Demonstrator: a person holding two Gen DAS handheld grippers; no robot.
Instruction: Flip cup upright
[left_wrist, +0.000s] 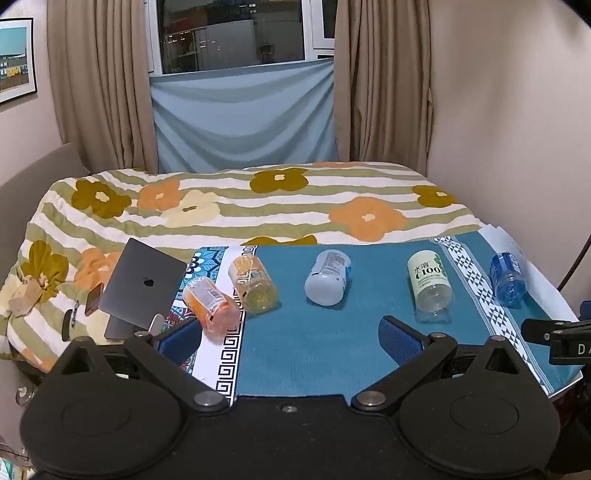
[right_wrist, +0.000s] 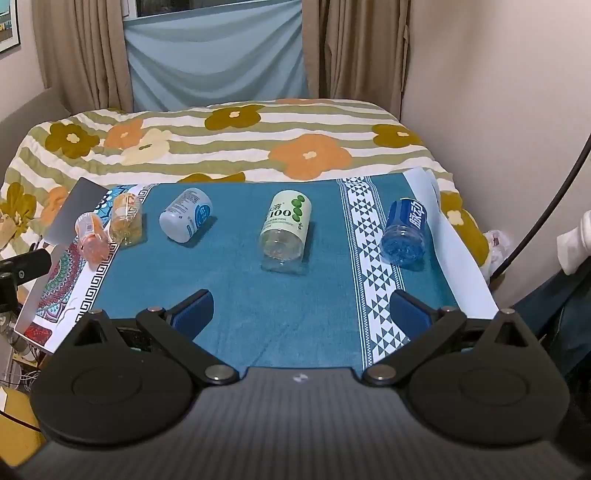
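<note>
While both grippers' fingers (left_wrist: 400, 339) (right_wrist: 192, 308) stand spread, five cups (left_wrist: 328, 277) lie tipped well beyond them.

Both wrist cameras look forward and slightly down over their own spread blue fingers (left_wrist: 177, 338) (right_wrist: 194, 308) toward the teal cloth (left_wrist: 314, 343) (right_wrist: 229, 295), bed (left_wrist: 236, 206) (right_wrist: 229, 147) and curtained window. The left view sits farther left; both share the five lying cups mid-frame.

Table (right_wrist: 476, 291), teal cloth (right_wrist: 240, 280), five toppled cups (right_wrist: 284, 229).
</note>
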